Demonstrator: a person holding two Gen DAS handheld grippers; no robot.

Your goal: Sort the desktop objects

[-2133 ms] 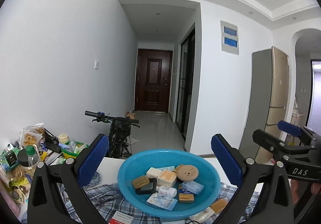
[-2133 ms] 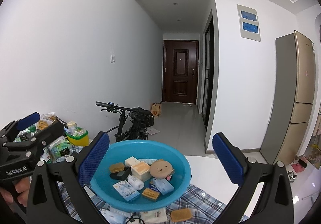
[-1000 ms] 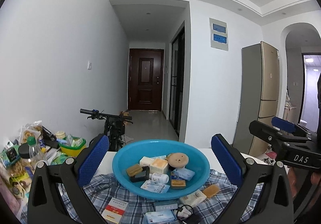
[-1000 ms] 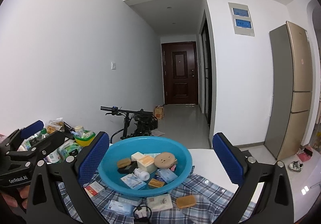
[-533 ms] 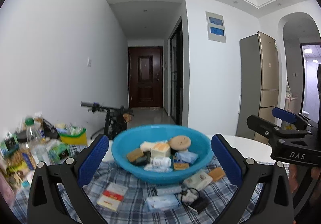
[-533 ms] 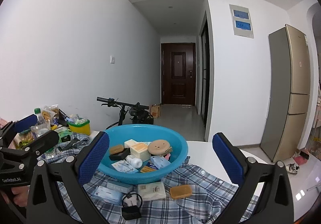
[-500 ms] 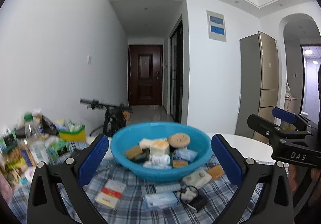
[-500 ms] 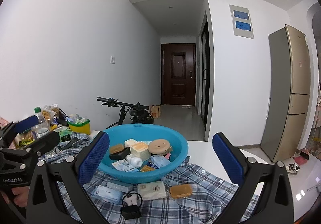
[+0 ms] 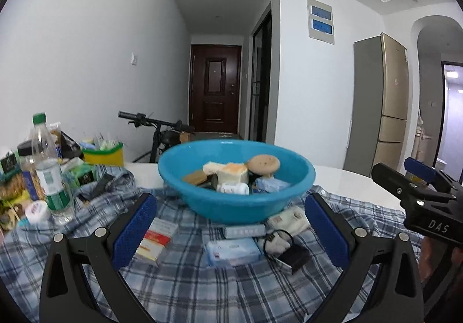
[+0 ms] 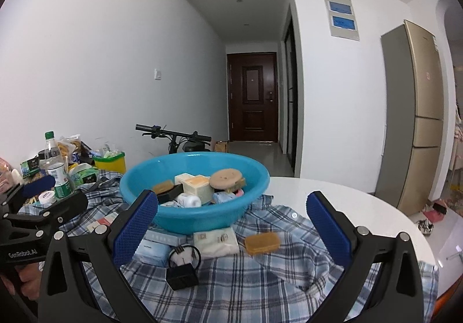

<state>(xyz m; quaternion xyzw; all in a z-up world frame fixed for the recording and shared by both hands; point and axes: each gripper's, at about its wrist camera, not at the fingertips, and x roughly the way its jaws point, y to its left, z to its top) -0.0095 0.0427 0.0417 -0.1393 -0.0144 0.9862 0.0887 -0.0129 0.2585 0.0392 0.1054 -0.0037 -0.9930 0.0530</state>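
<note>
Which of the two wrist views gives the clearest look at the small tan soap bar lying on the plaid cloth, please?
The right wrist view: the tan soap bar lies unobstructed on the plaid cloth, right of the blue basin. In the left wrist view I cannot find it; that gripper's right finger covers that area.

A white round table (image 10: 361, 207) is carrying everything, and a blue checked shirt (image 10: 260, 288) is lying spread over most of it, also under the fingers of both grippers. On the shirt a blue basin (image 10: 202, 218) is standing ahead of the fingers, between them in both views. In front of the basin several small things are lying on the cloth: a white packet (image 10: 216, 239), a brown soap bar (image 10: 262, 242) nearer the right finger, a black charger (image 10: 182, 275), a pale blue box (image 9: 233, 250) and a red and white box (image 9: 156, 239) just beside the left finger. Left of the fingers, bottles and snack packets (image 9: 31, 178) are crowding the table edge.
</note>
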